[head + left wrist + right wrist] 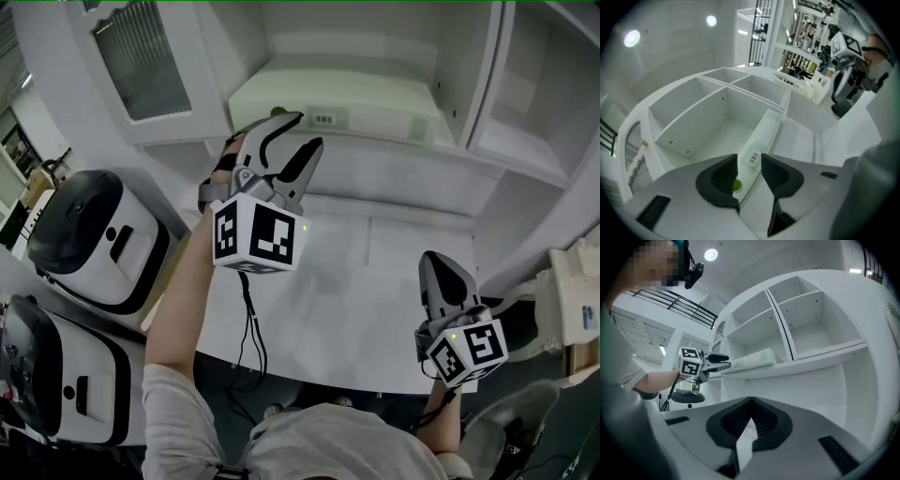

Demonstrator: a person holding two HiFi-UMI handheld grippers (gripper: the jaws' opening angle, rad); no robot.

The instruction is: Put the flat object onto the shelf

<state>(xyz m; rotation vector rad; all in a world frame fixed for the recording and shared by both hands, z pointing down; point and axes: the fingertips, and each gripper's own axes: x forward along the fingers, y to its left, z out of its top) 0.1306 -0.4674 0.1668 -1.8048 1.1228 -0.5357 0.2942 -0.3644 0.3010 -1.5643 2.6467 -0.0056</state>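
The flat object is a pale green box (375,108) with a barcode label, lying flat on the white shelf (412,155) board. My left gripper (308,129) is raised to the box's left end. In the left gripper view the box (765,133) runs away from the gripper (749,161), its labelled near end between the jaws. The jaws stand apart and I see no pad pressing on it. My right gripper (433,262) hangs low at the right over the table, jaws together and empty. The right gripper view shows the box (757,357) on the shelf (811,363) with the left gripper (723,360) at its end.
The shelf unit has several empty white compartments (811,329) above and beside the box. A white table (366,300) lies below. Two white appliances with dark lids (94,239) (56,375) stand at the left. A black cable (249,319) dangles from the left gripper.
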